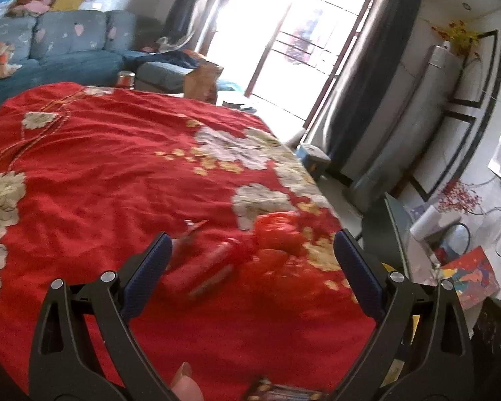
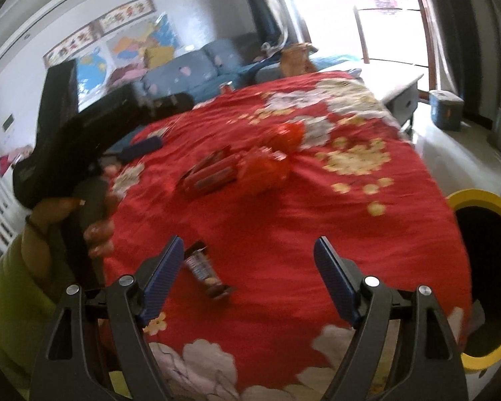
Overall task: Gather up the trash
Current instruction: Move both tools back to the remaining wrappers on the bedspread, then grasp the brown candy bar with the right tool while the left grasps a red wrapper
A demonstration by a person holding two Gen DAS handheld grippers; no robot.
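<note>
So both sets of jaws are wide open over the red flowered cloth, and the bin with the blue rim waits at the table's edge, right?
Nearly. The bin's rim is yellow, not blue, as the right wrist view shows. The rest holds: the left gripper and the right gripper both have their jaws wide open over the red flowered cloth, with nothing between them.

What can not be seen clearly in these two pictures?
- Red wrappers, left wrist view: motion blur, print unreadable.
- Dark snack wrapper, right wrist view: label blurred.
- Yellow bin, right wrist view: cut by the edge, inside dark.
- Outside the window: overexposed.
</note>
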